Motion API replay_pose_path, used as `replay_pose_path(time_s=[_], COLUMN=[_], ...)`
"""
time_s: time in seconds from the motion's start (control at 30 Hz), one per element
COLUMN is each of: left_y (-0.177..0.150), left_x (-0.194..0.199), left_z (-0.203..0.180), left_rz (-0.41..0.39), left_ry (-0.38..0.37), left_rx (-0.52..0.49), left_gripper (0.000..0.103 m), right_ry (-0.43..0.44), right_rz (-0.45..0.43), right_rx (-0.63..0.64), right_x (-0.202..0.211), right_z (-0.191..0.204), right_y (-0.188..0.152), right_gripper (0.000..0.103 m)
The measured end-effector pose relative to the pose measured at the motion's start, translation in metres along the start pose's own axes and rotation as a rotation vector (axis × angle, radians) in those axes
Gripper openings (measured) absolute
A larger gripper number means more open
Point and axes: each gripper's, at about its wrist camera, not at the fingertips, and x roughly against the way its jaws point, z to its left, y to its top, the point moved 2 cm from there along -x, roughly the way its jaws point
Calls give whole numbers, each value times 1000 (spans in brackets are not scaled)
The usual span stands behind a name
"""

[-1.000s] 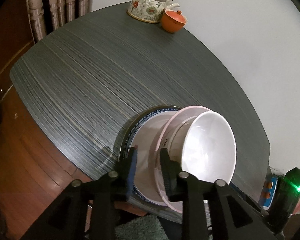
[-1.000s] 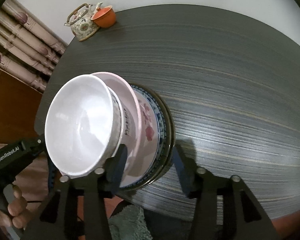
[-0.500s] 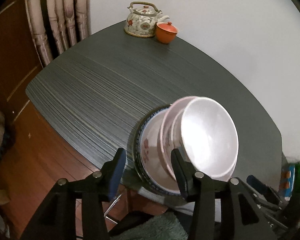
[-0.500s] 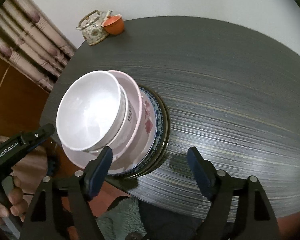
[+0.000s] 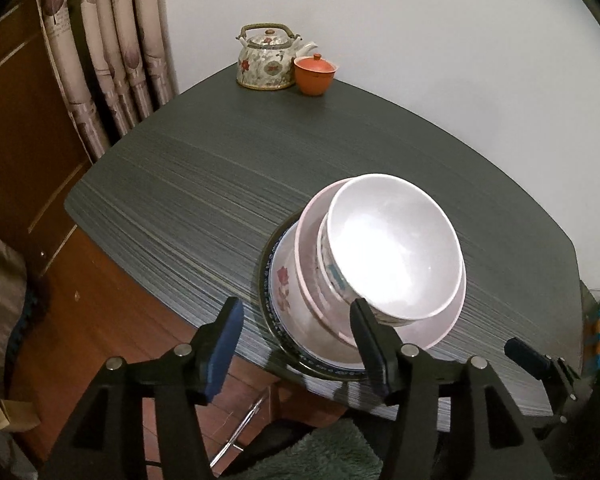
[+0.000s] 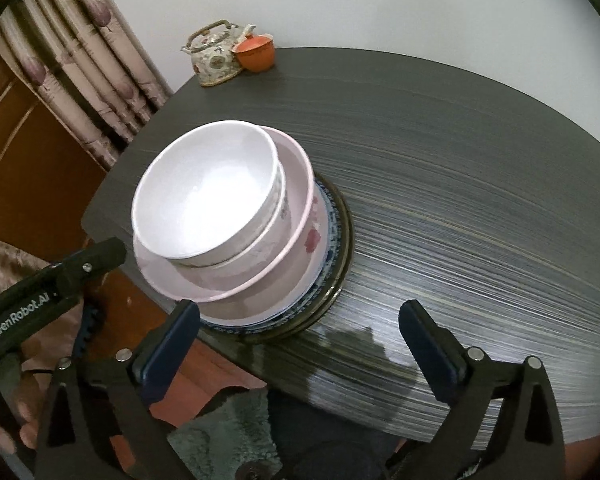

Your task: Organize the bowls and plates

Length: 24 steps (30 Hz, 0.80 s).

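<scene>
A stack of dishes sits near the front edge of the dark tabletop (image 5: 228, 168), low and right of centre in the left wrist frame, left of centre in the right wrist frame. At the bottom lies a dark-rimmed plate (image 5: 265, 280) with a blue border and a red flower, on it a pink plate (image 6: 300, 236), then a patterned bowl (image 5: 332, 276), and in that a white bowl (image 5: 396, 240) on top.

The left gripper (image 5: 296, 344) has just been opening; its jaws stand apart at the bottom of its frame, the right one in front of the stack's near edge, and nothing is pressed between them. The right gripper (image 6: 300, 344) has just been opening too and stands wide apart, with only the stack's near rim and bare tabletop showing between its jaws.

At the far corner, in the upper part of both frames, a flowered teapot (image 5: 266, 58) stands just beside an orange lidded cup (image 5: 315, 75). A curtain (image 5: 112, 40) hangs at upper left.
</scene>
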Motion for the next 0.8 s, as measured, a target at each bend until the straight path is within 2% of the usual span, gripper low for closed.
replay_pose_path(time_s=[0.1, 0.33, 0.8], left_y=[2, 4, 5], left_x=[1, 3, 3], left_z=[-2, -2, -5], left_rz=[-11, -26, -13], left_ry=[14, 44, 52], left_rx=[-11, -17, -27], left_gripper=[62, 63, 63], right_ry=[-5, -17, -4], right_rz=[-9, -15, -5], right_rx=[18, 44, 79], right_x=[1, 2, 0], right_z=[3, 7, 12], right_y=[-2, -5, -10], right_gripper=[102, 102, 102])
